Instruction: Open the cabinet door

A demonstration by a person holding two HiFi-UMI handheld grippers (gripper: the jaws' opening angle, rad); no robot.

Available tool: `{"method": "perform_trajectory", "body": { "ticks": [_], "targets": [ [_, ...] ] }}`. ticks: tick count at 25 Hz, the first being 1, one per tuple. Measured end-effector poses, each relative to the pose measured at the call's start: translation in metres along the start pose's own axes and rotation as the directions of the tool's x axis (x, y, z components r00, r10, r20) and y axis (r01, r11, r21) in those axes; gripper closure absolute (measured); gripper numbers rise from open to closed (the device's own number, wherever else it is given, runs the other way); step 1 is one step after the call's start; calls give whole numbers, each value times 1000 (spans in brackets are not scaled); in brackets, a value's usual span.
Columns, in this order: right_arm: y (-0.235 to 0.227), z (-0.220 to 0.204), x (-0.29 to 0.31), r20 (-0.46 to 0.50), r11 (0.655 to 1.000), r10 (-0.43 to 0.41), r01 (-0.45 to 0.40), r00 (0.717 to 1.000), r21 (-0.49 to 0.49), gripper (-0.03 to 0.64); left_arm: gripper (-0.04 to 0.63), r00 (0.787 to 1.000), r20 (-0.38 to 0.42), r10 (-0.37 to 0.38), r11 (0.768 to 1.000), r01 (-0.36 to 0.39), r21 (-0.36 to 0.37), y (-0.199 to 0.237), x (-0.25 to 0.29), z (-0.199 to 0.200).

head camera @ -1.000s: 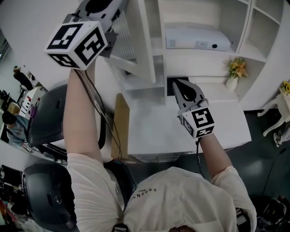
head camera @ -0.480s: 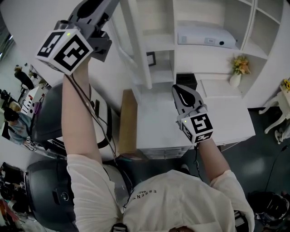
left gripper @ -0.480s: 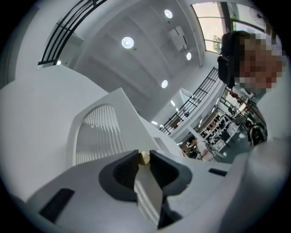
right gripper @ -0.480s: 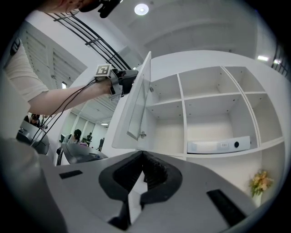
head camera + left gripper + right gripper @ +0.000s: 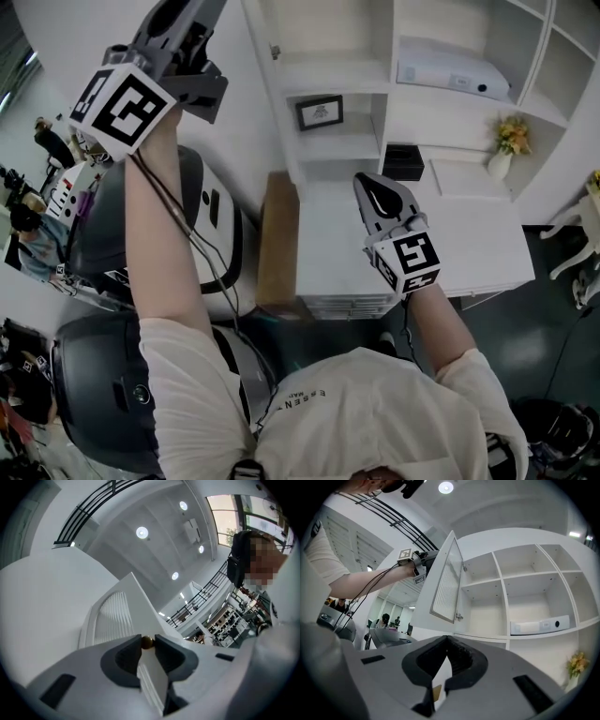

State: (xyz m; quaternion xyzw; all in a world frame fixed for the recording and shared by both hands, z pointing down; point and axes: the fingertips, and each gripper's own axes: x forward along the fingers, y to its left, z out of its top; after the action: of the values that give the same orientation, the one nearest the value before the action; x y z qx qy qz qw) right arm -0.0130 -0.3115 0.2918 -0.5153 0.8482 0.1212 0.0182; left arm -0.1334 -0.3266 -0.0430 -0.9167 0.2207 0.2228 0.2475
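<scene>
The white cabinet (image 5: 375, 84) stands with its louvred door (image 5: 445, 583) swung wide to the left. My left gripper (image 5: 147, 639) is shut on the door's small brass knob (image 5: 147, 642), which sits between the fingertips; the jaws have just eased slightly wider with the knob still between them. In the head view that gripper (image 5: 173, 37) is raised at the upper left, its tips cut off by the frame's top edge. My right gripper (image 5: 370, 187) hovers over the white counter (image 5: 459, 253) below the shelves, shut with nothing in it, as the right gripper view (image 5: 447, 641) also shows.
The open shelves hold a framed picture (image 5: 319, 112), a flat white device (image 5: 450, 75) and a black box (image 5: 403, 161). A vase of yellow flowers (image 5: 502, 155) stands at the right. A brown panel (image 5: 278, 244) leans beside the counter. Dark rounded seats (image 5: 103, 394) fill the left.
The door has swung further open to the left, and my left gripper has travelled left with its knob. More of the shelves now shows. My right gripper keeps its place in the view.
</scene>
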Motion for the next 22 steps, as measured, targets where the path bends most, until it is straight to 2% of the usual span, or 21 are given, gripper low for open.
{"method": "perform_trajectory", "body": {
  "ticks": [6, 14, 22],
  "targets": [
    [19, -3, 15, -7, 999, 37, -37, 999, -7, 601, 506, 1000, -10, -18, 1000, 17, -21, 13, -15, -1],
    [38, 2, 34, -3, 999, 35, -35, 999, -8, 601, 505, 997, 73, -25, 996, 31, -79, 41, -53, 13],
    [57, 2, 43, -4, 999, 42, -42, 999, -5, 601, 505, 999, -5, -42, 999, 42, -18, 42, -55, 12]
  ]
}}
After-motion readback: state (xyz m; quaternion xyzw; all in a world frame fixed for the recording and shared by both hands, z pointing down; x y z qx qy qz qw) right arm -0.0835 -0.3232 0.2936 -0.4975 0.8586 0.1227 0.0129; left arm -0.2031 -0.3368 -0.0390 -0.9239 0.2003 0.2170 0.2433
